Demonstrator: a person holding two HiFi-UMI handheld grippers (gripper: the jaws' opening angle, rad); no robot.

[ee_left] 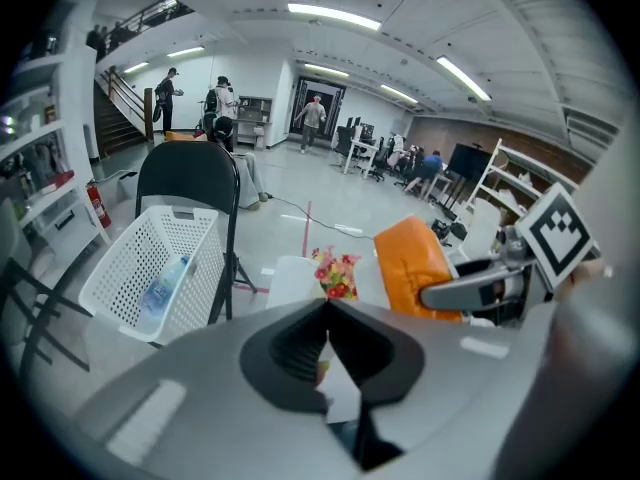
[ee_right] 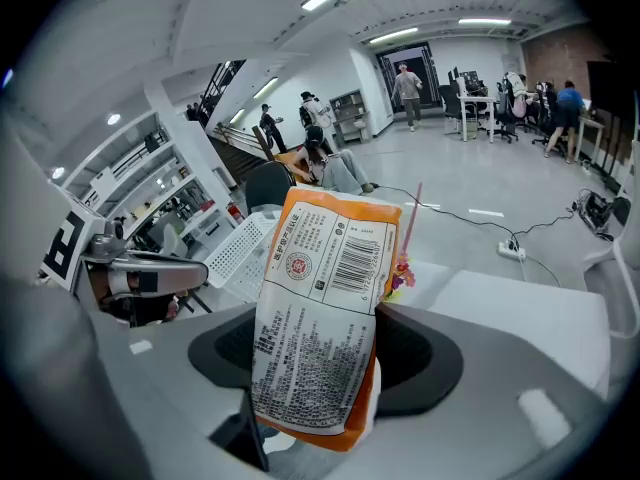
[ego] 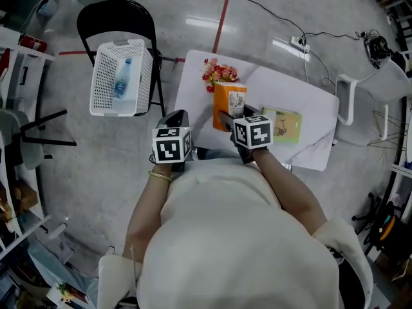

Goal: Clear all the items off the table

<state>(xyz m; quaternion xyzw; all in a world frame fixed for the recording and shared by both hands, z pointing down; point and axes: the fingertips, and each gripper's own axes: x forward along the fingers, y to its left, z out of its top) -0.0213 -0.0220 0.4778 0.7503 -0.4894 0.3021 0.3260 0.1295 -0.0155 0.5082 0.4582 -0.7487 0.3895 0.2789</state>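
An orange snack bag (ego: 229, 105) is lifted above the white table (ego: 309, 153), clamped between the jaws of my right gripper (ego: 226, 120). In the right gripper view the bag (ee_right: 325, 323) shows its printed white back with a barcode, upright between the pads. My left gripper (ego: 175, 122) hovers at the table's near left edge with jaws shut and nothing in them; in its own view the pads (ee_left: 327, 353) meet. On the table stay a bunch of red and pink flowers (ego: 219, 74) and a green booklet (ego: 284, 125). The flowers (ee_left: 336, 272) and the bag (ee_left: 418, 268) also appear in the left gripper view.
A white plastic basket (ego: 120, 78) sits on a black folding chair (ego: 112, 18) left of the table, with a water bottle (ego: 121, 79) inside. A white chair (ego: 380, 85) stands at the right. A power strip (ego: 300, 43) and cable lie on the floor behind.
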